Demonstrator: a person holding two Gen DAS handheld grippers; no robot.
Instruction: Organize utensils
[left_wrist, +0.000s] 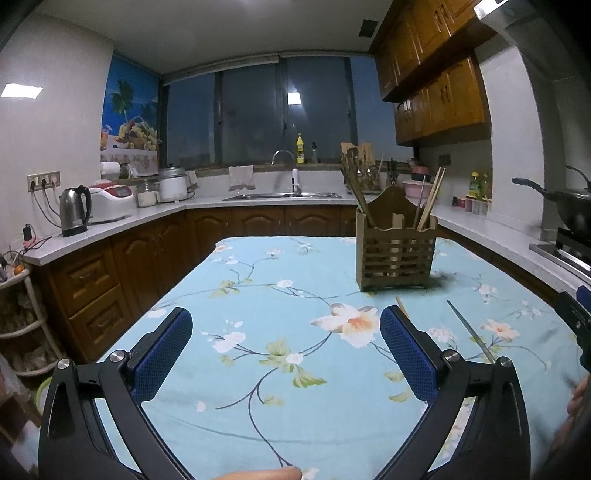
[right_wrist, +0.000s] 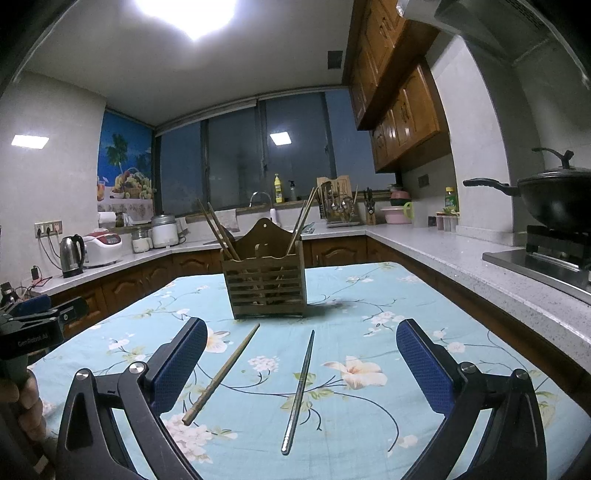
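We held the left gripper (left_wrist: 286, 350) low over the counter (left_wrist: 258, 406), which was covered with a light blue cloth with flowers. Its two blue pads stood wide apart, and nothing was between them. The right gripper (right_wrist: 301, 360) was also spread wide and carried nothing.

The wooden utensil holder (right_wrist: 265, 286) stood upright on the cloth, ahead of both grippers. In the right wrist view it was almost straight in front; in the left wrist view it stood to the right of centre. Several chopsticks (right_wrist: 218, 230) already leaned out of it, some to the left side and some to the right side.

Two more pieces lay flat on the cloth, in front of the holder and between the fingers of the right gripper as its camera saw them. The wooden chopstick (right_wrist: 221, 373) lay on the left, with its thick end nearer to the camera. The metal chopstick (right_wrist: 298, 391) lay on the right. The two did not touch each other, and neither touched the holder or the gripper pads.

In the left wrist view we saw only a part of the metal chopstick, just to the right of the right pad. A fingertip (left_wrist: 266, 473) appeared at the bottom edge of that view.
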